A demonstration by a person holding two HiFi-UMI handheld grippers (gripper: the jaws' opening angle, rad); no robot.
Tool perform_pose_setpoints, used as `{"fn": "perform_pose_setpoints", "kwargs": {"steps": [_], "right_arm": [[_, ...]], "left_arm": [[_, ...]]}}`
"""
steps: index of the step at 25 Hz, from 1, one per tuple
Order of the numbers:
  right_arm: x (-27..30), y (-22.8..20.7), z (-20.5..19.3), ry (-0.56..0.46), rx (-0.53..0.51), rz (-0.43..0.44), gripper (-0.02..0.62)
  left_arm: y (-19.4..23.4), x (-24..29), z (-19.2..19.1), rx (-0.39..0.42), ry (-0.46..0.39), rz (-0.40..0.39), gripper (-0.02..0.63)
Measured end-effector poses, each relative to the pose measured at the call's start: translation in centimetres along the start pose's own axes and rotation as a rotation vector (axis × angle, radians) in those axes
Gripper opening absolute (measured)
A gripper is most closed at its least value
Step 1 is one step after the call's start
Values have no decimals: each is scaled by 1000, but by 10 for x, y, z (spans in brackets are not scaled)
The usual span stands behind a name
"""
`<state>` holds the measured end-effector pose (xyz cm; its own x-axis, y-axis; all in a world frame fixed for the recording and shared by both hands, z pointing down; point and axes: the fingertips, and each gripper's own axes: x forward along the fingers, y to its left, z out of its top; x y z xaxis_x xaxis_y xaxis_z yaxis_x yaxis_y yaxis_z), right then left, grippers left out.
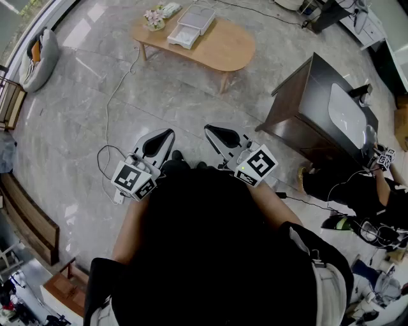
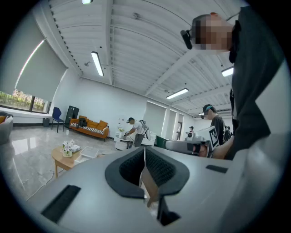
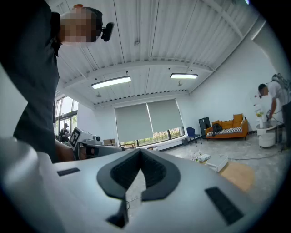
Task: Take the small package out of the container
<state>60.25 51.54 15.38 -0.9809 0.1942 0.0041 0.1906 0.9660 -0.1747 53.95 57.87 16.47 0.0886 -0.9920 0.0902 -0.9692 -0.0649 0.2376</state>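
**Q:** What is the state of the jaws?

**A:** The left gripper (image 2: 144, 151) has its jaws together, the dark pads meeting at the tips. The right gripper (image 3: 139, 152) is also fully closed, pad tip against pad tip. Neither gripper holds anything. Behind the left tips a small gap shows a tan patch that cannot be identified.

**Q:** How do the two grippers sit?

**A:** The person holds both close to the body. The jaws point forward and angle toward each other, with the tips near but apart. Each gripper view shows the other gripper off to its inner side.

**Q:** Where is the container?

**A:** The white container (image 1: 196, 19) rests on a low wooden table (image 1: 229, 48), well ahead of both sets of jaws. It lies ahead and to the left of the left jaws, and ahead and to the right of the right jaws. It is not touched.

**Q:** And the package?

**A:** The package cannot be made out. The container is too small in every view to show its contents.

**Q:** What else lies near?

**A:** Flowers (image 1: 153, 18) stand on the table, just beside the container. A dark cabinet (image 1: 299, 102) stands to the outer side of the right jaws, apart from them. A thin cable (image 1: 118, 83) runs across the floor, ahead of the left jaws.
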Motion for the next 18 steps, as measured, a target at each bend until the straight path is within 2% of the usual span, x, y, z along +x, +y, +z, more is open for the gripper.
{"fn": "perform_pose_setpoints", "kwargs": {"steps": [8, 13, 18], "right_arm": [[-1, 0, 2, -5, 9, 3, 11], [-10, -10, 0, 1, 24, -32, 11], [-24, -14, -1, -35, 38, -27, 11]], "left_arm": [[-7, 6, 11, 11, -7, -15, 23], [-8, 12, 12, 4, 0, -28, 23], [-16, 17, 10, 11, 15, -35, 23]]}}
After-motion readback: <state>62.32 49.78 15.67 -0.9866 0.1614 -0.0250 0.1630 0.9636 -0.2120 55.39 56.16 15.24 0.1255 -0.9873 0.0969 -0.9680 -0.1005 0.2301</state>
